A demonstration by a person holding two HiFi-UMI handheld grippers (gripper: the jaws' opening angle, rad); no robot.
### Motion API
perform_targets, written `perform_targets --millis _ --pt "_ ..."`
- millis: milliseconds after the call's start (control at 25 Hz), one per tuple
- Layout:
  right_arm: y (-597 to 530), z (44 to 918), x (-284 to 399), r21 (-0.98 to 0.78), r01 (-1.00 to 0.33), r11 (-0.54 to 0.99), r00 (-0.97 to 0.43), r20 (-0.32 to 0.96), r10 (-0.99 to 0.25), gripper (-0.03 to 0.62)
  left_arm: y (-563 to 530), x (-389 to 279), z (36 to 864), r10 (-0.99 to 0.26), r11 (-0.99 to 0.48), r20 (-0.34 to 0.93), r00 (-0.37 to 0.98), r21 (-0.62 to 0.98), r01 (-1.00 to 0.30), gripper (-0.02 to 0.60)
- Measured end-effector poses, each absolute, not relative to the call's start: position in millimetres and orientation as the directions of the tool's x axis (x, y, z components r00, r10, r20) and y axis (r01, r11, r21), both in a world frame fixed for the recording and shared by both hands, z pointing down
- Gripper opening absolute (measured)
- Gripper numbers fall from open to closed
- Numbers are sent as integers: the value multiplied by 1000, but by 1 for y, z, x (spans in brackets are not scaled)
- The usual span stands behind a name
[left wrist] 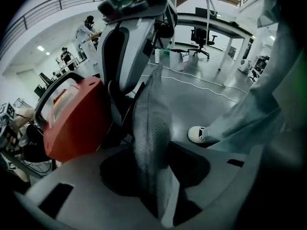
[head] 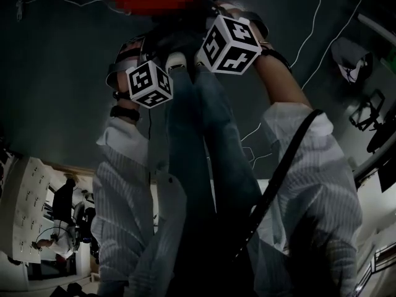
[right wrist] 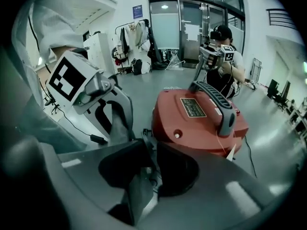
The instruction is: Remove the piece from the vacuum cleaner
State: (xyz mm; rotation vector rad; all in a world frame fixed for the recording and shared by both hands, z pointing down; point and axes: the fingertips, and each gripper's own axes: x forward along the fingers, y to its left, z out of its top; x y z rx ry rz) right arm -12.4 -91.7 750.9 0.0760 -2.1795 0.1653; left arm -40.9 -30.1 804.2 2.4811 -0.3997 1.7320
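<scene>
Alt text: Seen from above, a person's two tools met close together over a red vacuum point(right wrist: 196, 114) on the floor. The left tool point(left wrist: 153, 176) had its jaws apart, with a limp grey mesh piece point(left wrist: 151, 123) running up between them and no pad visibly pressing it. The right tool point(right wrist: 144, 176) also stood wide apart around a dark end of it, just beside the vacuum. Both probably faced each other to share the floppy piece.
</scene>
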Motion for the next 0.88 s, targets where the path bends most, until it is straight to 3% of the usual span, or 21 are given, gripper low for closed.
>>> perform_targets --millis 40,120,160,520,880 --pt "-94 751 -14 -93 -123 988 -582 813 4 81 -30 -41 804 -168 -960 930 326 -79 -269 151" --pt "-94 751 -15 -106 -126 986 -590 807 12 69 -29 -44 803 -171 -953 927 333 -70 -294 36" --pt "-93 751 -15 -108 -123 986 -591 807 15 63 -28 -44 803 -169 -949 926 339 -61 -310 15" --pt "-91 762 -16 -69 -173 982 -536 843 -35 60 -12 -40 801 -124 -968 934 335 -40 -246 9" --pt "-90 764 -20 -92 -220 971 -517 855 -36 72 3 -43 795 -152 -936 928 340 -25 -350 9"
